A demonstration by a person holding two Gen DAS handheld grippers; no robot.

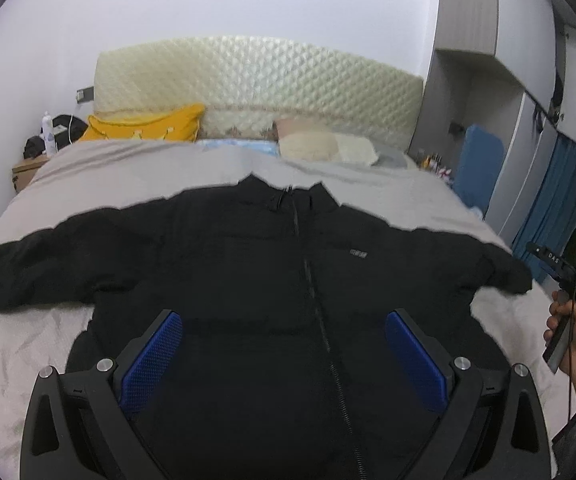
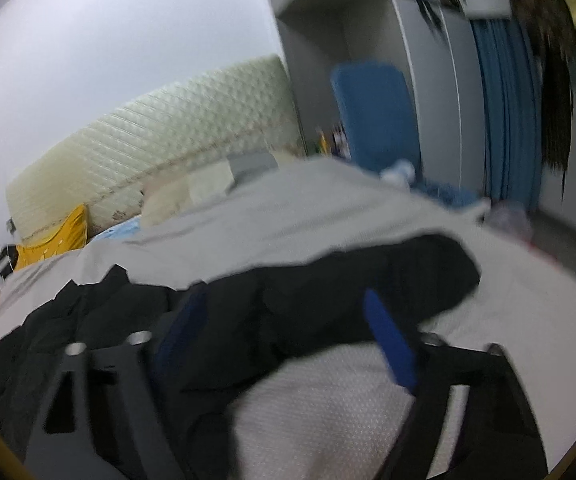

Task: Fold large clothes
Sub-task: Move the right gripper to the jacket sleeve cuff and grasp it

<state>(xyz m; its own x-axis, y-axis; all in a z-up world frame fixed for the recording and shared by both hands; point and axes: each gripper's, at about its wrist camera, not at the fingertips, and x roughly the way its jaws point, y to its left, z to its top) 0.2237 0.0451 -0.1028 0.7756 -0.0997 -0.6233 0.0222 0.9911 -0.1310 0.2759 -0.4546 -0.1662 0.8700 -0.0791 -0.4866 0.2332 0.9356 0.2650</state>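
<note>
A black zip-up jacket (image 1: 248, 264) lies spread face up on the bed, collar toward the headboard and both sleeves stretched out sideways. My left gripper (image 1: 284, 316) hovers over the jacket's lower front. Its blue pads (image 1: 152, 356) stand wide apart with nothing pinched between them. In the blurred right wrist view, my right gripper (image 2: 284, 304) is open near the jacket's right sleeve (image 2: 388, 276), which lies between and beyond the fingers without being pinched. A person's hand (image 1: 564, 320) holds the right gripper's handle at the right edge of the left wrist view.
The grey bedcover (image 1: 128, 176) runs to a cream quilted headboard (image 1: 256, 80). A yellow pillow (image 1: 148, 124) and cream pillows (image 1: 324, 146) lie at the head. A bedside table with a bottle (image 1: 48, 128) stands left. A grey wardrobe (image 1: 468, 92) and blue curtain (image 1: 556, 200) stand right.
</note>
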